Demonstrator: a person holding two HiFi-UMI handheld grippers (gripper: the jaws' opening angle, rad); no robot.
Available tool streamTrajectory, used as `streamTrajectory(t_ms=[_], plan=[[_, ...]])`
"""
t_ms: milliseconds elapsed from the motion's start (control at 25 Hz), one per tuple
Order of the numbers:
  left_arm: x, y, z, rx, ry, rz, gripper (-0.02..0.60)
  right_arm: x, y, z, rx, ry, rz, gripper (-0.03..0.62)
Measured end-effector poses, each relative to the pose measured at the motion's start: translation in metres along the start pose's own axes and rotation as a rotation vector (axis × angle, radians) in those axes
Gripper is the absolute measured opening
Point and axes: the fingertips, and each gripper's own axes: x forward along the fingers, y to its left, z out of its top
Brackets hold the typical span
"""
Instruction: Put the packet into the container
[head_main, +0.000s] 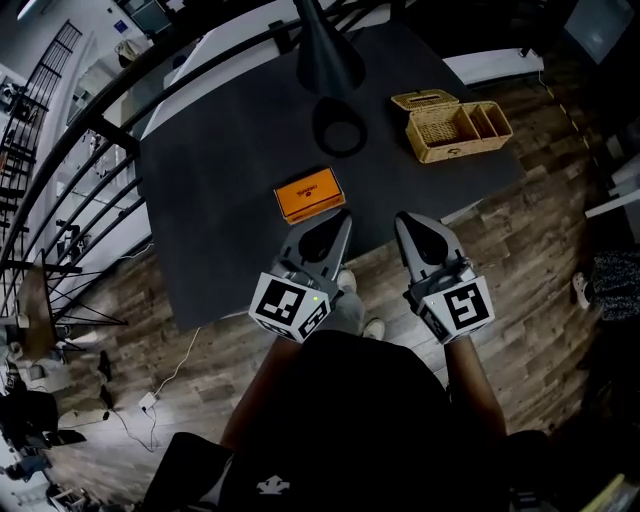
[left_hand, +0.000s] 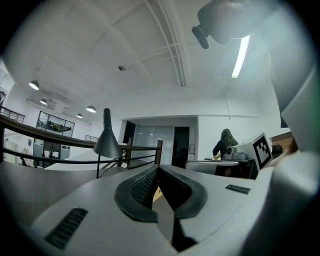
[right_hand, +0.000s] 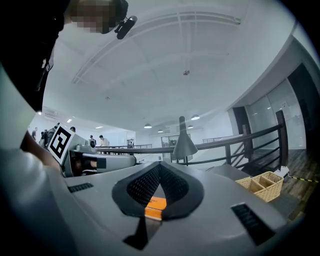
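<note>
The orange packet (head_main: 310, 194) lies flat on the dark table (head_main: 220, 170), near its front edge. The container, a wicker basket (head_main: 458, 125) with compartments and an open lid, stands at the table's right side. My left gripper (head_main: 343, 218) is shut and empty, its tips just in front and to the right of the packet. Further right, my right gripper (head_main: 405, 218) is also shut and empty, held over the table's front edge. In the right gripper view the packet (right_hand: 155, 205) shows beyond the shut jaws and the basket (right_hand: 262, 185) sits at the right.
A black lamp (head_main: 328, 55) with a ring-shaped base (head_main: 340, 128) stands between packet and basket, toward the table's back. A metal railing (head_main: 80, 130) runs along the left. Wooden floor lies below the table's front edge. People stand far off in the room.
</note>
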Motion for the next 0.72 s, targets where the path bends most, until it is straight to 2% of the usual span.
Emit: streamTrajectory(t_ms=[720], plan=[[0.050, 0.069, 0.020, -0.004, -0.020, -0.029, 0.006, 0.078, -0.040, 0.010, -0.005, 0.015, -0.056, 0.005]])
